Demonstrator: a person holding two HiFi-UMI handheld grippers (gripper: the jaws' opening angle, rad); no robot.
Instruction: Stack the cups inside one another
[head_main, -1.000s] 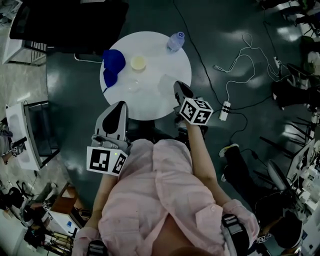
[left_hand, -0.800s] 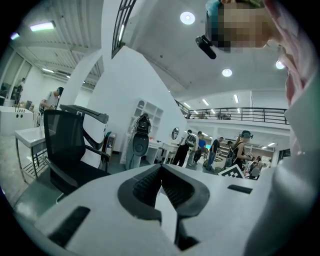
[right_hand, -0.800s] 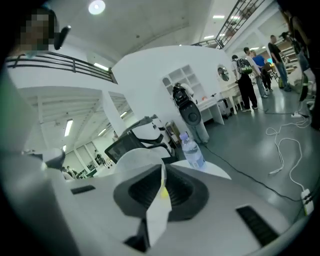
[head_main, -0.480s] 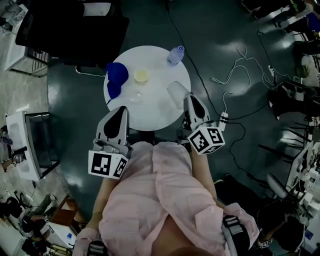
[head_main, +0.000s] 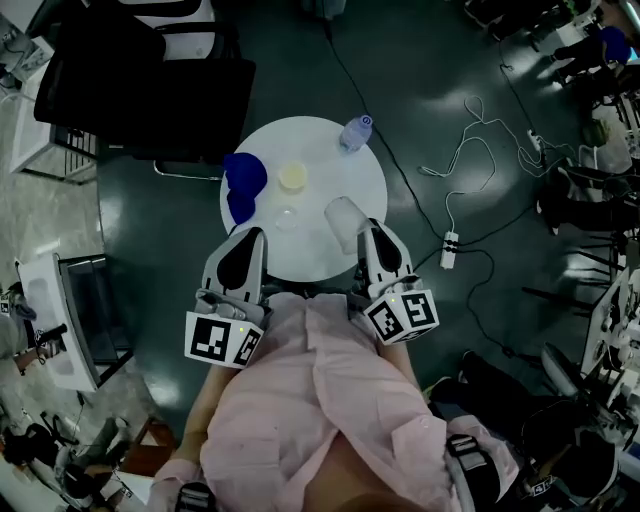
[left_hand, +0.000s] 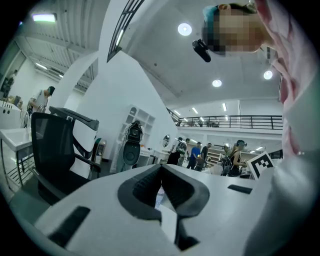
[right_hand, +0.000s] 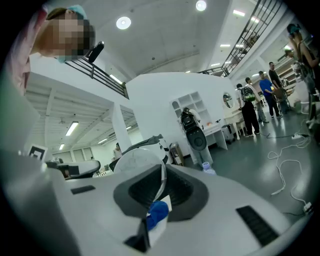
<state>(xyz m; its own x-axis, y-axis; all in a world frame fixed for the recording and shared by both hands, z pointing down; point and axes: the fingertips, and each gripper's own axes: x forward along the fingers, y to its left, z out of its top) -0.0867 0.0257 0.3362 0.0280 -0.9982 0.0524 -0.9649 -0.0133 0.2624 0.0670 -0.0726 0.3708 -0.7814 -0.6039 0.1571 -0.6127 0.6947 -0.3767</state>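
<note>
On the round white table a clear plastic cup is tipped on its side above the near right part, its thin wall pinched by my right gripper. In the right gripper view the cup juts up from the shut jaws of the right gripper. A second clear cup stands mid-table, a pale yellow cup behind it, and blue cups at the left edge. My left gripper hovers at the near left rim; in its own view the left gripper is shut and empty.
A clear water bottle stands at the table's far right edge and also shows in the right gripper view. A black office chair stands behind the table. A power strip and white cables lie on the floor to the right.
My right gripper has risen and drawn back toward the person, carrying the clear cup off the table. My left gripper has shifted slightly upward and forward.
</note>
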